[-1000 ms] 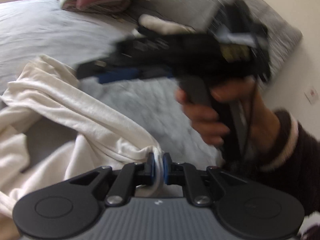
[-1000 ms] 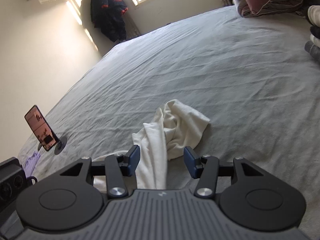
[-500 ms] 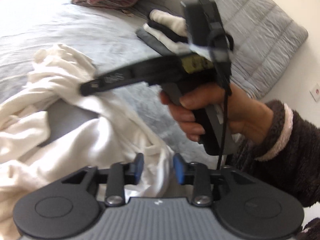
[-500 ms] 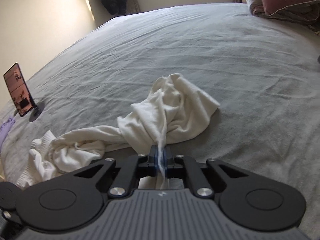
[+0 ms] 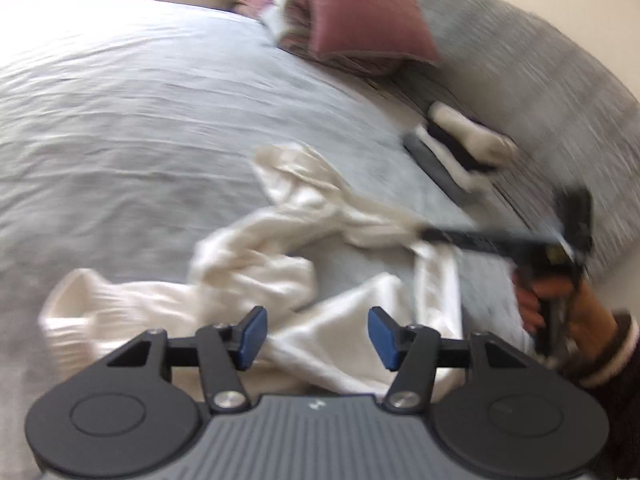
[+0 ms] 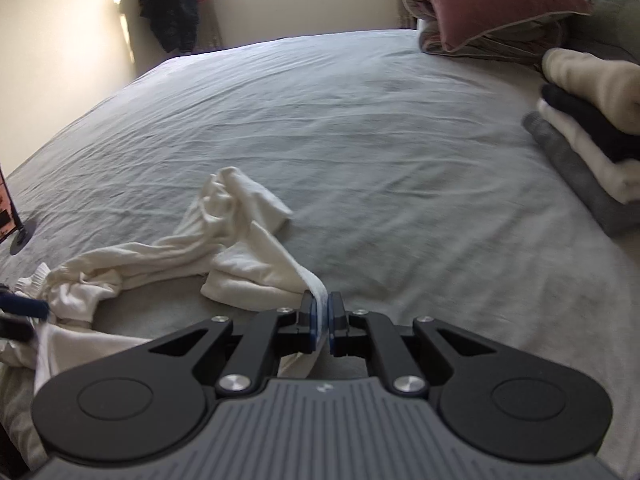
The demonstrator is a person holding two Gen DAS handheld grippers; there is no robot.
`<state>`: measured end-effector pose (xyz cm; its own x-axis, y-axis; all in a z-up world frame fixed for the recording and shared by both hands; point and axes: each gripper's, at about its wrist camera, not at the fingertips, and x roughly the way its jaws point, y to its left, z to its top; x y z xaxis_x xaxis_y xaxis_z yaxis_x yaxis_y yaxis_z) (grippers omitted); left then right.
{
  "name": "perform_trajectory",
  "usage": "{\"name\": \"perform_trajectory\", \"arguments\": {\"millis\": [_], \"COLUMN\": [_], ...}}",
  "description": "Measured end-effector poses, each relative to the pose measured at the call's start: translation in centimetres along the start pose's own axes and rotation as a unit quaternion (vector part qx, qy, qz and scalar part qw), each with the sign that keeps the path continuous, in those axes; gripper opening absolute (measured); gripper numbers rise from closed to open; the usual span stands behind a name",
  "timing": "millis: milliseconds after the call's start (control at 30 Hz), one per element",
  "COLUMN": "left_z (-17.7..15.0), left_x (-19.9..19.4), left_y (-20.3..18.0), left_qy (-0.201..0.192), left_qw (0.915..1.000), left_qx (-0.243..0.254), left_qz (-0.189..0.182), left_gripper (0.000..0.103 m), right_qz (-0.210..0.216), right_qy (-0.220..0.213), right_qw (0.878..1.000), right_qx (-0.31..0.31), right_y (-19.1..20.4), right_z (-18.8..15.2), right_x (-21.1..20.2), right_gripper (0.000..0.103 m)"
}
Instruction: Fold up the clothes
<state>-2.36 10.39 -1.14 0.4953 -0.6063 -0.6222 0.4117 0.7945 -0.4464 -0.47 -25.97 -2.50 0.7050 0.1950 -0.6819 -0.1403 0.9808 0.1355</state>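
A crumpled cream-white garment [image 5: 280,248] lies twisted on the grey bed sheet [image 5: 120,128]; it also shows in the right wrist view [image 6: 224,236]. My left gripper [image 5: 318,336] is open and empty, just above the garment's near folds. My right gripper [image 6: 320,320] is shut on an edge of the white garment and holds it just above the sheet. The right gripper also shows in the left wrist view [image 5: 428,234], at the right, pinching the cloth. The left gripper's blue pads [image 6: 24,308] peek in at the left edge of the right wrist view.
A stack of folded clothes [image 6: 592,128] sits at the right of the bed, also seen in the left wrist view [image 5: 460,152]. A dusty-pink pillow [image 6: 496,0] lies on bedding at the head. A phone on a stand [image 6: 10,216] is at the left edge. A dark jacket [image 6: 176,4] hangs by the window.
My left gripper let go of the garment and opened wide. My right gripper closed on the garment's edge and pulled it rightward, stretching the cloth out.
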Motion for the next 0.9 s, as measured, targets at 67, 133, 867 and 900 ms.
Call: {"name": "perform_trajectory", "arguments": {"millis": [67,133,867,900], "left_z": [0.4,0.9,1.7,1.7], "left_x": [-0.7,-1.7,-2.0,-1.7], "left_y": [1.0,1.7,9.4,9.3], "left_qy": [-0.016,-0.034,0.01,0.013], "left_qw": [0.9994,0.9968,0.9616,0.9619], "left_qx": [-0.022,-0.03,-0.242,-0.239], "left_qz": [0.023,0.065,0.129,0.131], "left_gripper": [0.06,0.062,0.063,0.063], "right_qz": [-0.01,-0.016,0.063,0.066], "right_qy": [0.008,0.013,0.008,0.011], "right_qw": [1.0,1.0,0.998,0.998], "right_qx": [0.006,0.007,0.018,0.021], "right_y": [-0.8,-1.3,2.6,2.9], "right_z": [-0.3,-0.6,4.0,4.2], "right_x": [-0.4,-0.7,3.5,4.1], "right_gripper": [0.006,0.006,0.044,0.044]}}
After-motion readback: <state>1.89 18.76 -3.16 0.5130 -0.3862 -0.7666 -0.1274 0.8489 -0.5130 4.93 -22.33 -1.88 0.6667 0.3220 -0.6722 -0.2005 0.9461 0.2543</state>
